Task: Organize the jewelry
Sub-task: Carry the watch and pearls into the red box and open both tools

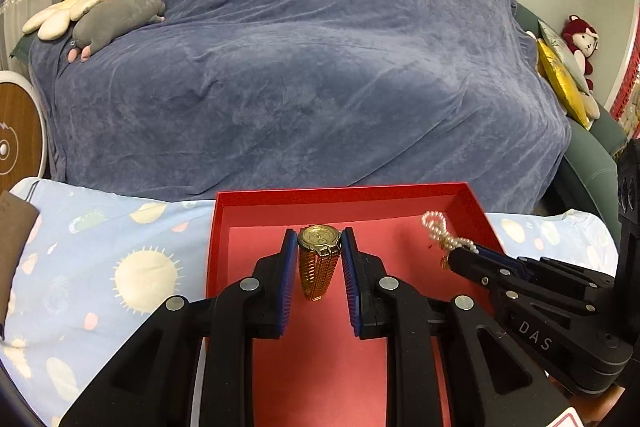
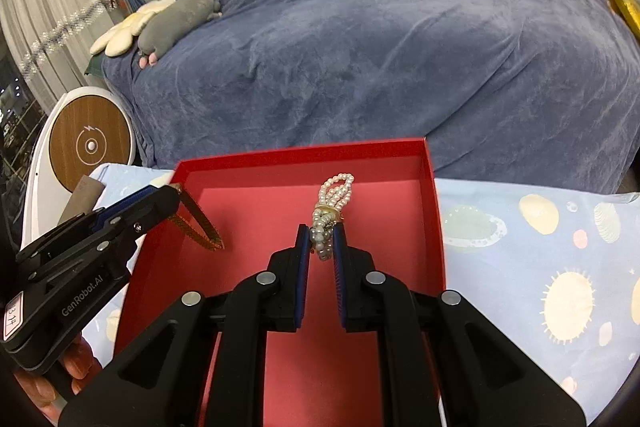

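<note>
Left wrist view: my left gripper [image 1: 319, 247] pinches the gold watch [image 1: 316, 261] at frame centre, over the red tray [image 1: 400, 367], whose far rim is close ahead.

Right wrist view: my right gripper [image 2: 321, 241] clamps the pearl strand [image 2: 332, 205] mid-tray, with bare floor all around.

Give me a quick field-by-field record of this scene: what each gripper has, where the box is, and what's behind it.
left gripper: shut on gold watch, above the box
right gripper: shut on pearl bracelet, above the box
red box: open, floor bare, on planet-print cloth
behind: sofa under blue throw
</note>
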Available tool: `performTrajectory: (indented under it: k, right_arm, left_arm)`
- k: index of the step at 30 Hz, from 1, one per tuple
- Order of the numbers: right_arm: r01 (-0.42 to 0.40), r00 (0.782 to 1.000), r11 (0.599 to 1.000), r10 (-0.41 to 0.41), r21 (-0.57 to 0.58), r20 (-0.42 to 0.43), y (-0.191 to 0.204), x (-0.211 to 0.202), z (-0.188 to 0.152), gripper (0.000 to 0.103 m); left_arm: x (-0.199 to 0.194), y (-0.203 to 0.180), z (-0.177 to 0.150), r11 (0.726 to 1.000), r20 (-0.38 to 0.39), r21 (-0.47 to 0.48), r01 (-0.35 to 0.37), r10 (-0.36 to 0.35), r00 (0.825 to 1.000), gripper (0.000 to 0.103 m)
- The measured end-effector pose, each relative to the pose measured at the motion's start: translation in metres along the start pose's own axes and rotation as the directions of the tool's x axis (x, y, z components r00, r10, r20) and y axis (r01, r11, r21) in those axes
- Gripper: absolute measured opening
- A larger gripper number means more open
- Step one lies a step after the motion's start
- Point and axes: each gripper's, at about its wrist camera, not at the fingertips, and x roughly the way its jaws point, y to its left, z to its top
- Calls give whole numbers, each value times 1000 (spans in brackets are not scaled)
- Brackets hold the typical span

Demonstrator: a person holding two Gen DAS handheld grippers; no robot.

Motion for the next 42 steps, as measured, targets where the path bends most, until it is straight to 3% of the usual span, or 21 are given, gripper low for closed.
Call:
performTrajectory:
  k: [3, 5, 9, 14, 18, 22, 23, 25, 32, 38, 42]
  right_arm:
    - [21, 1000, 1000, -21, 16, -15, -5, 7, -4, 13]
    - [16, 1000, 998, -15, 53, -24, -10, 8, -6, 27]
    - [-5, 1000, 995, 5, 103, -6, -17, 0, -18, 37]
    - [0, 1000, 996, -1, 88, 9, -13, -12, -30, 40]
    - [32, 997, 998, -36, 57, 71, -7, -40, -38, 40]
    - [43, 990, 999, -46, 21, 132, 4, -88, -63, 57]
    - [50, 989, 999, -50, 5, 136, 8, -101, -75, 57]
    - [69, 989, 997, -65, -26, 129, 14, -122, -98, 57]
    - [73, 993, 997, -71, -15, 94, 21, -176, -179, 57]
    - [56, 997, 998, -55, -17, 54, 35, -187, -232, 57]
    - [26, 1000, 999, -26, -24, -10, 45, -175, -260, 57]
  left_arm:
    - [12, 1, -4, 1000, -17, 11, -19, 19, 1000, 19]
    - [12, 0, -6, 999, 8, 27, -46, 46, 999, 23]
    - [18, 6, -7, 998, -5, 19, -53, 53, 999, 57]
    - [13, 18, -10, 999, -12, -49, -8, 7, 1000, 57]
    - [-11, 14, -17, 998, 15, -55, -11, 12, 1000, 57]
    - [-50, 11, -32, 998, 39, -53, -19, 21, 999, 62]
    - [-61, 10, -38, 998, 37, -52, -18, 20, 999, 62]
    - [-82, 10, -53, 998, 30, -53, -28, 30, 999, 67]
    - [-144, 9, -127, 997, -7, 1, -79, 79, 997, 67]
    - [-171, 9, -188, 994, -28, 1, -110, 110, 994, 69]
    - [-173, 13, -210, 994, -46, 10, -105, 105, 993, 70]
